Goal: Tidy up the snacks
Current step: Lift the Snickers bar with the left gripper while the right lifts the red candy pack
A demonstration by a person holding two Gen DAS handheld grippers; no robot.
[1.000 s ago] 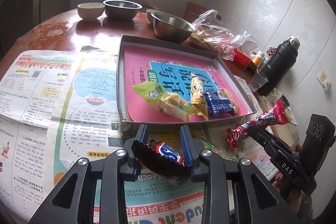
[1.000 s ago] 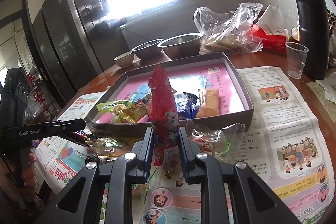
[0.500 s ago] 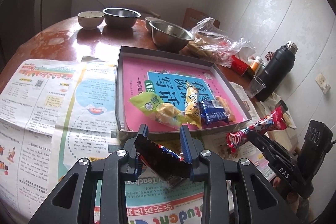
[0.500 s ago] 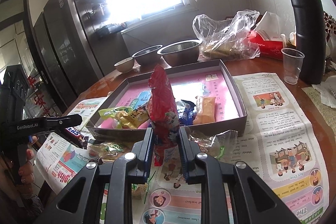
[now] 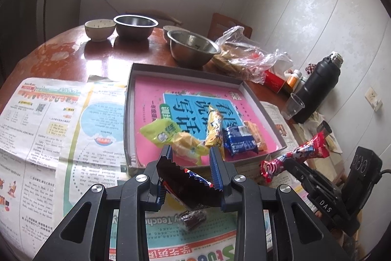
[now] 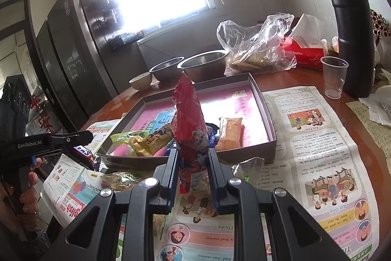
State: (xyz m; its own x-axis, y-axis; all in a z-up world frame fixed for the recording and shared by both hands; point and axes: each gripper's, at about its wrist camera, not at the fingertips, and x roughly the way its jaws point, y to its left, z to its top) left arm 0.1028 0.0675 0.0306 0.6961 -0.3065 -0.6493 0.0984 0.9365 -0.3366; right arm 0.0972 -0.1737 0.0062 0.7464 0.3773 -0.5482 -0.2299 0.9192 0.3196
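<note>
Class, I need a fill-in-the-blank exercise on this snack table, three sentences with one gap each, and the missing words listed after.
1. The left gripper is shut on a dark ______ bar.
2. The right gripper holds a tall ______ snack packet upright.
3. The blue biscuit pack lies inside the grey ______ with the pink lining.

Missing words: chocolate; red; box

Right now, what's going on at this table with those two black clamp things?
A person is sorting snacks into a shallow grey box using two hand-held grippers. The left gripper is shut on a dark Snickers bar; the right gripper is shut on a tall red snack packet. Both are poised just short of the box, which already holds several wrapped snacks. A few more lie on the newspaper.
</note>
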